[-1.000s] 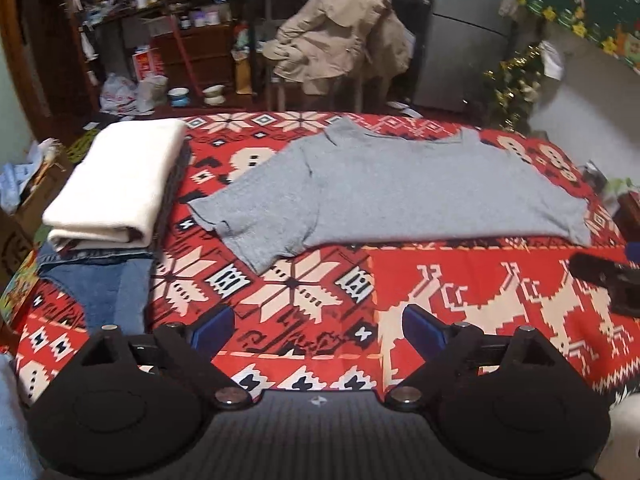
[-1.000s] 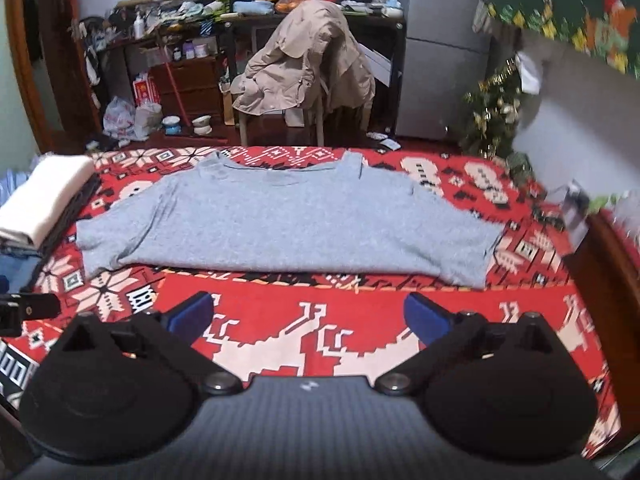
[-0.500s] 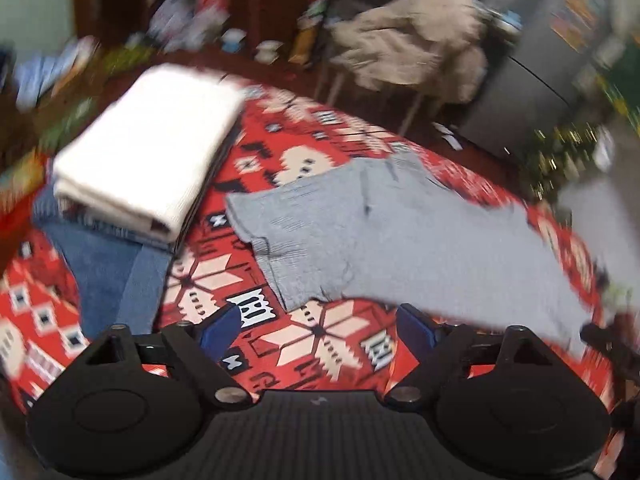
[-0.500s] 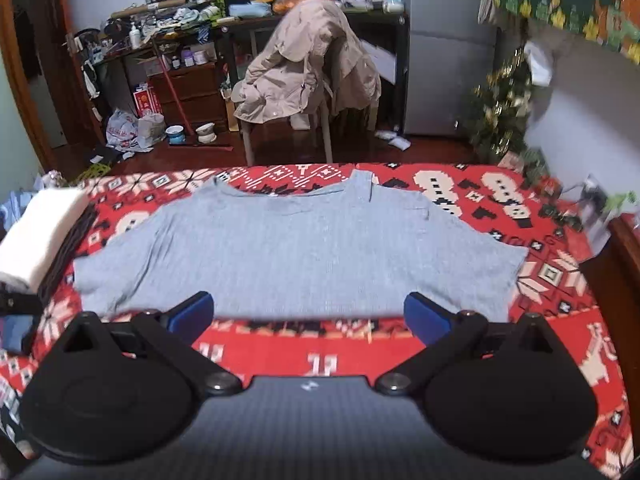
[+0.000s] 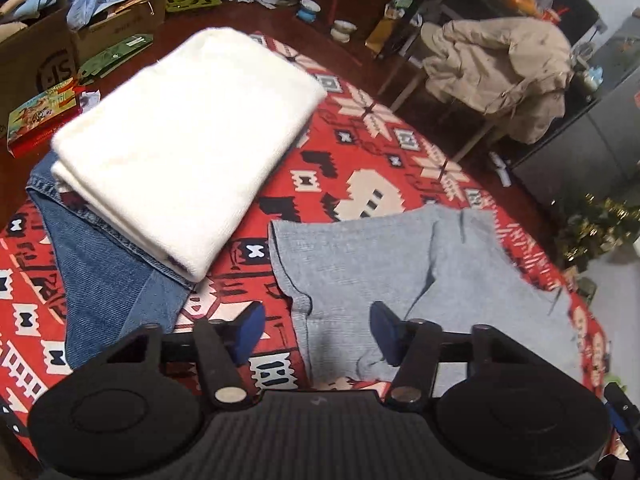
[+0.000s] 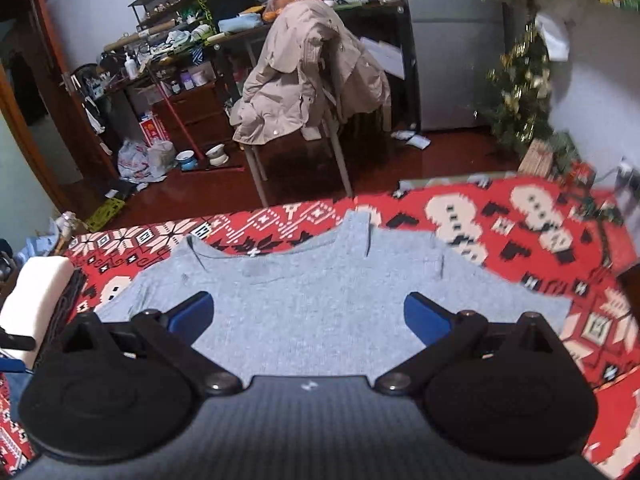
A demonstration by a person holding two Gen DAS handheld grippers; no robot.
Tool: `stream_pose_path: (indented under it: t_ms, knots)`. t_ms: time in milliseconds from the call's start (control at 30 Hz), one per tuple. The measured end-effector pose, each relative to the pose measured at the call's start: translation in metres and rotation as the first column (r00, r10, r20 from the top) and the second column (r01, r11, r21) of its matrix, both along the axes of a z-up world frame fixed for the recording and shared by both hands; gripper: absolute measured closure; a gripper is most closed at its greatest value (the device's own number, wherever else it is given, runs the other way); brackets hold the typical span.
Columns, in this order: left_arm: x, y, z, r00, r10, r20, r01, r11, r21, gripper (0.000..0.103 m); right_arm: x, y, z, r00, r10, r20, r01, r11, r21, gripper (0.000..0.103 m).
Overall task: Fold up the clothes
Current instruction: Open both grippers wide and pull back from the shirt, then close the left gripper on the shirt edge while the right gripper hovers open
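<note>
Since a second ago both views have drawn in over the grey T-shirt (image 6: 320, 300): it then lay well ahead of both grippers with bare cloth before it, and it now fills the space between the fingers. The left gripper (image 5: 316, 332) has swung toward the shirt's sleeve, so the sleeve hem lies between its blue pads (image 5: 250, 330) while the jaws are closing, narrower than before and not yet pressing the fabric. The right gripper (image 6: 308, 316) hangs over the middle of the shirt with its jaws spread wide and nothing clamped. One T-shirt lies flat on the red patterned blanket (image 5: 360, 148), neckline toward the far edge; beside it sits one stack of two folded garments (a white folded piece (image 5: 188, 148) resting on blue jeans (image 5: 108, 272)), just to the left of the sleeve and apart from it. There are two grippers. Beyond the blanket is a dark reddish floor, one chair draped with a beige coat (image 6: 308, 76), a cluttered desk and shelves, a grey refrigerator (image 6: 452, 40), a small decorated tree (image 6: 520, 92), and cardboard boxes (image 5: 36, 52) at the left.
</note>
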State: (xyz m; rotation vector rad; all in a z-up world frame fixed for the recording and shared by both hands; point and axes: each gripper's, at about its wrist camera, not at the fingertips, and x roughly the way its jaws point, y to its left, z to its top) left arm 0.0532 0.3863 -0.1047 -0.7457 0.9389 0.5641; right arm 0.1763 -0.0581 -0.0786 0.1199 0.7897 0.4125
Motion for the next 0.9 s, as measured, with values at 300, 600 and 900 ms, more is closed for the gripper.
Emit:
stream_pose_path:
  t_ms: [300, 600, 900]
  knots:
    - [0.014, 0.006, -0.034, 0.999, 0.032, -0.007, -0.032, 0.999, -0.010, 0.053, 0.008, 0.001, -0.039, 0.998, 0.005, -0.065, -0.003, 1.000, 0.026, 0.001]
    - [0.028, 0.004, -0.050, 0.999, 0.032, -0.017, -0.032, 0.999, 0.016, 0.065, 0.015, -0.006, -0.053, 0.994, -0.033, -0.104, 0.038, 0.998, 0.047, 0.001]
    - [0.037, -0.035, -0.018, 0.999, -0.046, 0.021, 0.042, 0.989, 0.142, 0.099, 0.019, -0.012, -0.051, 0.991, -0.060, -0.117, 0.069, 0.995, 0.073, 0.001]
